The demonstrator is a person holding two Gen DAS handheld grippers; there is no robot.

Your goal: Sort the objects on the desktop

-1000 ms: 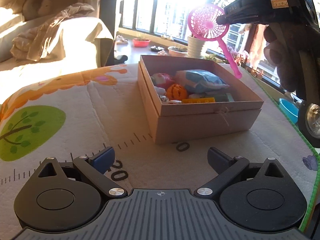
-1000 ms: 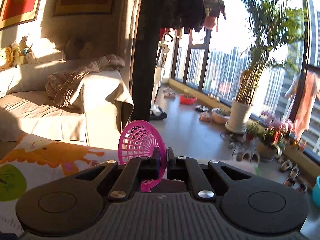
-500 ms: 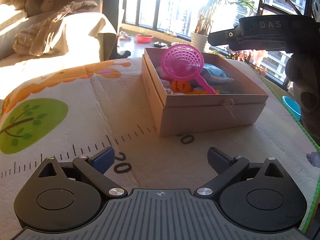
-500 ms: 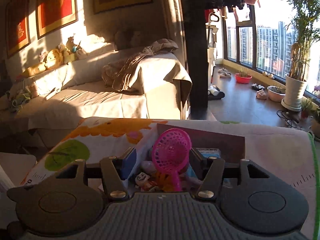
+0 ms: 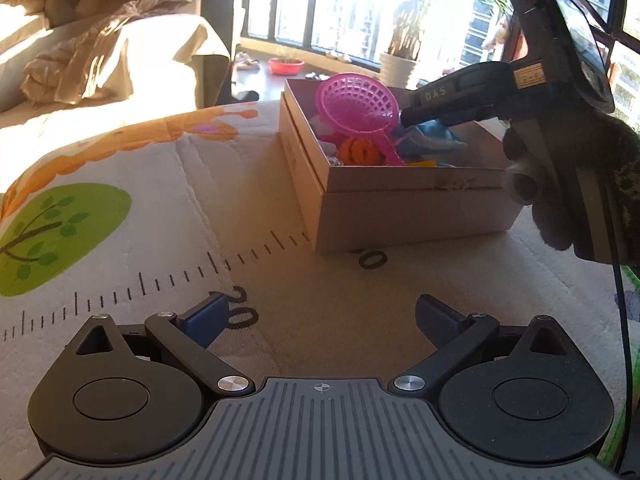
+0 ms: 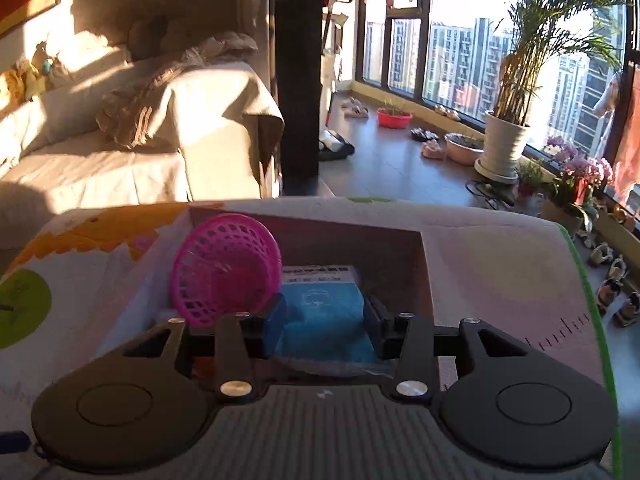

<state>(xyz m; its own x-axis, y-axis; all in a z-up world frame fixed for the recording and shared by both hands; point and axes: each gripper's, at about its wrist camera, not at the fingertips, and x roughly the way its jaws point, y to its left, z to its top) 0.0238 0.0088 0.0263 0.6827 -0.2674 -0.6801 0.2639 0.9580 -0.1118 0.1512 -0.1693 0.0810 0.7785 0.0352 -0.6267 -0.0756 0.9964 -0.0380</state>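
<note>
The left gripper (image 5: pixel 320 322) hangs low over the printed play mat (image 5: pixel 168 200), near its ruler marks, jaws spread wide and holding nothing; it touches no object.

Further right stands the cardboard box (image 5: pixel 400 208) on the mat. The pink toy sieve (image 5: pixel 356 106) lies in it, its mesh bowl propped against the box's near-left wall and its handle slanting down over an orange ball (image 5: pixel 358 150). A blue packet (image 6: pixel 324 312) fills the middle of the box.

The right gripper (image 6: pixel 324 320) sits just above the box interior, jaws apart about as wide as the blue packet, which shows between its fingers (image 6: pixel 276 320). Nothing is clamped; the sieve rests beside the left finger, clear of the jaws, though whether it brushes the finger I cannot tell.

By the look of it, the placing step for the sieve is finished: the object is inside and released. The next move probably calls for lifting the right gripper straight up out of the box without catching the sieve's rim, then looking for whatever is left to sort; no loose object shows on the mat in either view.
</note>
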